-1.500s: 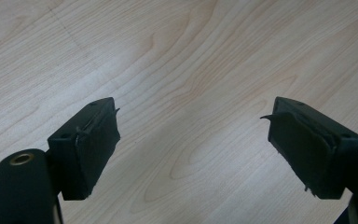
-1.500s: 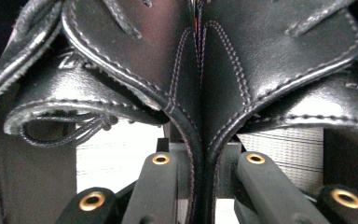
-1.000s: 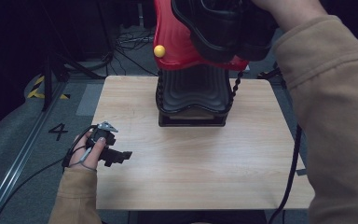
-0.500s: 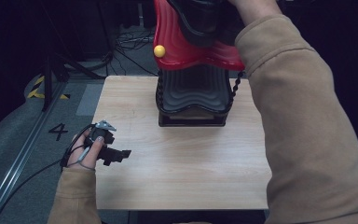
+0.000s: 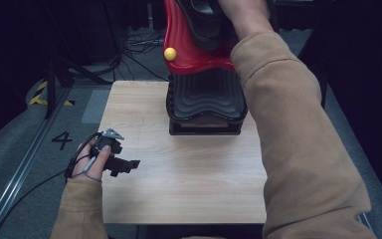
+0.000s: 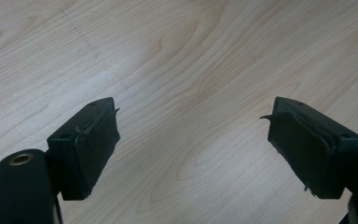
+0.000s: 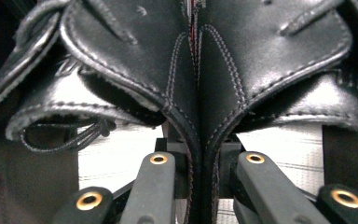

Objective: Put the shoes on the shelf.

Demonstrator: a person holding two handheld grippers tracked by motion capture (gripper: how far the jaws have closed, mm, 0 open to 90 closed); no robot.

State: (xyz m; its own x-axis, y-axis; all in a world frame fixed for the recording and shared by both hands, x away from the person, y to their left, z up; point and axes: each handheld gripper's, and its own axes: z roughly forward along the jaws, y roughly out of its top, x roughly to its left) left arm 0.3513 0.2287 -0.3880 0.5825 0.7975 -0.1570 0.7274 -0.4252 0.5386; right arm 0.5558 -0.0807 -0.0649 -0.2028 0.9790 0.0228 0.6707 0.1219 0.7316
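Observation:
A black leather shoe (image 5: 204, 22) is held up over the red top of a red and black ribbed stand (image 5: 204, 94) at the table's far edge. In the right gripper view my right gripper (image 7: 204, 163) is shut on the stitched back seam of the shoe (image 7: 205, 56), with the laces hanging at the left. My left gripper (image 5: 132, 166) rests low at the table's left edge, its jaws pointing right. In the left gripper view the left gripper (image 6: 191, 140) stands open over bare wood with nothing between its pads.
A yellow knob (image 5: 169, 54) sticks out of the stand's red part at its left. The light wooden table (image 5: 189, 179) stands on a grey floor with cables behind it. My right sleeve (image 5: 298, 149) crosses the table's right side.
My right arm has reached farther forward, carrying the shoe up and away over the red top. The left gripper has stayed in place.

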